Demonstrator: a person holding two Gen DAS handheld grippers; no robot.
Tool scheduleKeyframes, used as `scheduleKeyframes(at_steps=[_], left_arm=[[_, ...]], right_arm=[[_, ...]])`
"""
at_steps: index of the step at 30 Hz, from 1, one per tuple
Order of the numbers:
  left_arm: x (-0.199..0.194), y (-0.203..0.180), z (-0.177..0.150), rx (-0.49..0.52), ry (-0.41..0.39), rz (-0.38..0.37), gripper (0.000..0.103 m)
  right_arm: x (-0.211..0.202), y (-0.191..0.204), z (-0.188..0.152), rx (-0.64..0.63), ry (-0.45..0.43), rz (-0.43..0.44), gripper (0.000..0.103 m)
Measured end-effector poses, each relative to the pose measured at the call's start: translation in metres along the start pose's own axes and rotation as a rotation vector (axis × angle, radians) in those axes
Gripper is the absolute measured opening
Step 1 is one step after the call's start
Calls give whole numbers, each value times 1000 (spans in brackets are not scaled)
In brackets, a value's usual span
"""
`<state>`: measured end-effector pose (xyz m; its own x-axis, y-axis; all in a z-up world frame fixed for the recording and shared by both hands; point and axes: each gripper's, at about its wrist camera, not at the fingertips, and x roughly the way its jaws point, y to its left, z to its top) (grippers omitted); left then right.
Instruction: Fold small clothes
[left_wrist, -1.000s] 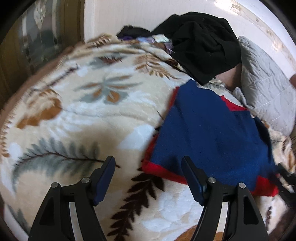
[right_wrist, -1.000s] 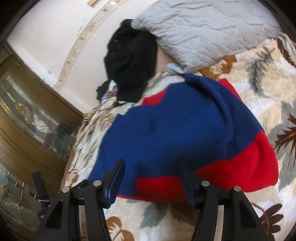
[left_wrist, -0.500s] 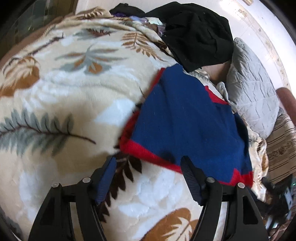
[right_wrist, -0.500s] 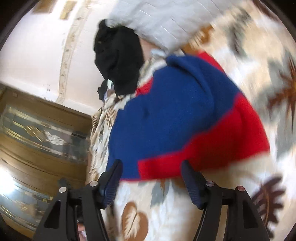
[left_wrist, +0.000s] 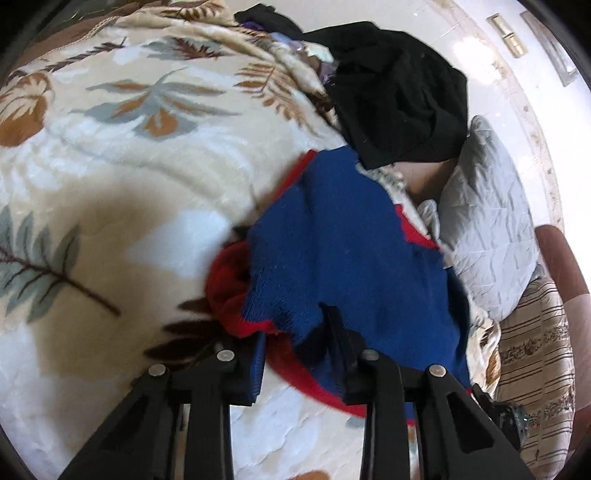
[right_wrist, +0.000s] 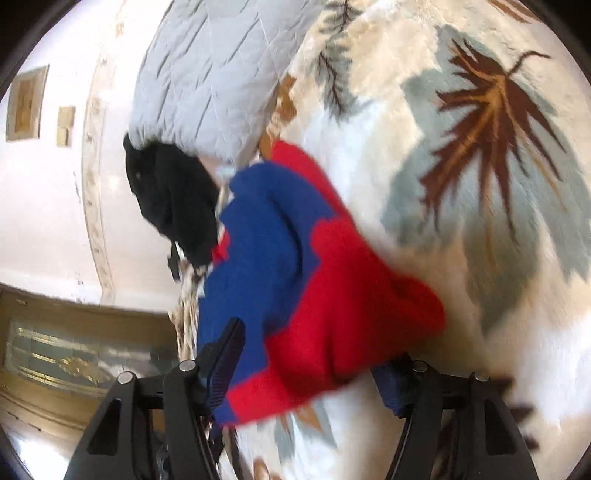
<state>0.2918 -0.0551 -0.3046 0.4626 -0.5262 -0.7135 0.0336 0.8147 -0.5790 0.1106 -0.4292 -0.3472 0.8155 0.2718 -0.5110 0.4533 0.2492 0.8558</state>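
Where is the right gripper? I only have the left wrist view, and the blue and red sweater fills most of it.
Observer: The right gripper sits at the sweater's red corner, jaws wide apart with cloth between them.
Operator: Is it pinching the cloth?
Observer: Not visibly. The red fabric only drapes over one of its fingers.
Operator: Anything past the bed on that side?
Observer: A wooden door with patterned glass stands beyond the blanket's edge.
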Motion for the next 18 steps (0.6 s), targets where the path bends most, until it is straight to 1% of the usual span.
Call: scheduleKeyframes(at_steps=[4, 6, 7, 8, 9, 11, 13, 15, 18], left_arm=[[9, 0, 3, -16, -1, -25, 35], [13, 2, 6, -31, 1, -51, 34], [14, 3, 8, -36, -3, -64, 32], [13, 4, 8, -39, -11, -76, 21], [13, 4, 9, -36, -22, -86, 19], [10, 4, 8, -31, -33, -86, 13], [0, 0, 5, -7, -76, -91, 12], [-9, -6, 4, 28, -101, -84, 12], [-26, -13, 3, 54, -122, -80, 11]], right_arm=[[18, 15, 3, -66, -23, -24, 69], [23, 17, 5, -85, -33, -42, 57], [26, 15, 7, -90, -29, -53, 35], [29, 12, 8, -85, -25, -69, 32], [30, 11, 9, -82, -32, -66, 31], [24, 21, 6, -136, -57, -78, 29], [16, 36, 2, -215, -90, -78, 28], [6, 50, -4, -276, -125, -70, 27], [-5, 67, -14, -353, -169, -87, 26]])
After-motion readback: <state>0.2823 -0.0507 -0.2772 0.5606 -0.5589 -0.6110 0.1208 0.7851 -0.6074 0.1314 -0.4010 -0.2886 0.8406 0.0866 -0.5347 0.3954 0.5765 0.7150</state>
